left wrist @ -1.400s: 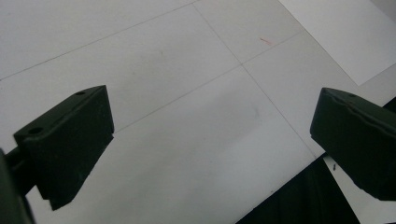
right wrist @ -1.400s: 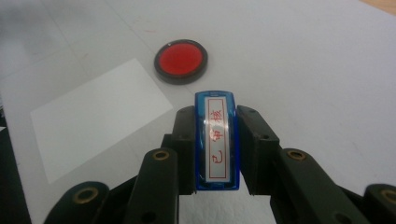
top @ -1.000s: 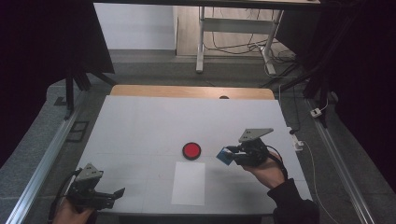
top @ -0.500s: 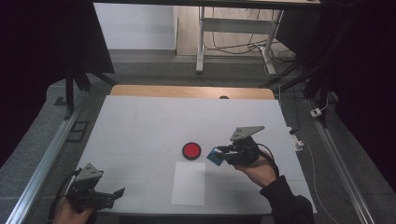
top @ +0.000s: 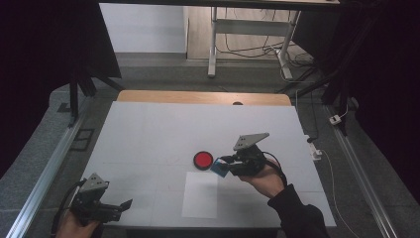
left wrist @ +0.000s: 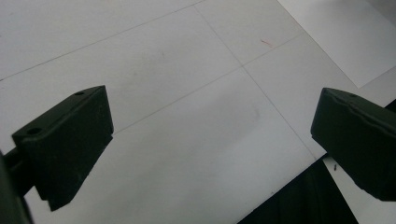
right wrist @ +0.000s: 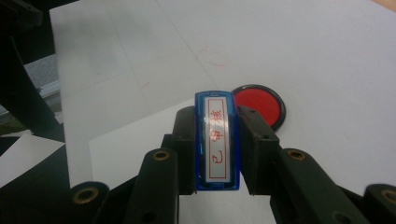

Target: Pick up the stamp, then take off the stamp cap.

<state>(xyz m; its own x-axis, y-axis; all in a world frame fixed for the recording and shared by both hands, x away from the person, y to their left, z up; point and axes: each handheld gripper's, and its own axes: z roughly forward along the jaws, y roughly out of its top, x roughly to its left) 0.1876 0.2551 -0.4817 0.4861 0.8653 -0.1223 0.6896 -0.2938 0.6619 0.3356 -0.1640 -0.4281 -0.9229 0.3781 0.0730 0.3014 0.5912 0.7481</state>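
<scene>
Right gripper point(top: 224, 167) is carrying a blue stamp point(right wrist: 217, 140) leftward across the counter point(top: 148, 129); compared with a second ago it is sitting closer to the red ink pad point(top: 203, 160), now just beside it and above the upper right corner of the white paper sheet point(top: 200, 194). Its jaws are pressing on both long sides of the stamp, whose white face with red characters is showing in the right gripper view, with the ink pad point(right wrist: 259, 105) lying just beyond. Left gripper point(top: 119, 206) is staying at the counter's near left corner, as before, its jaws standing wide apart and gripping nothing, with bare counter point(left wrist: 187, 116) between them.
</scene>
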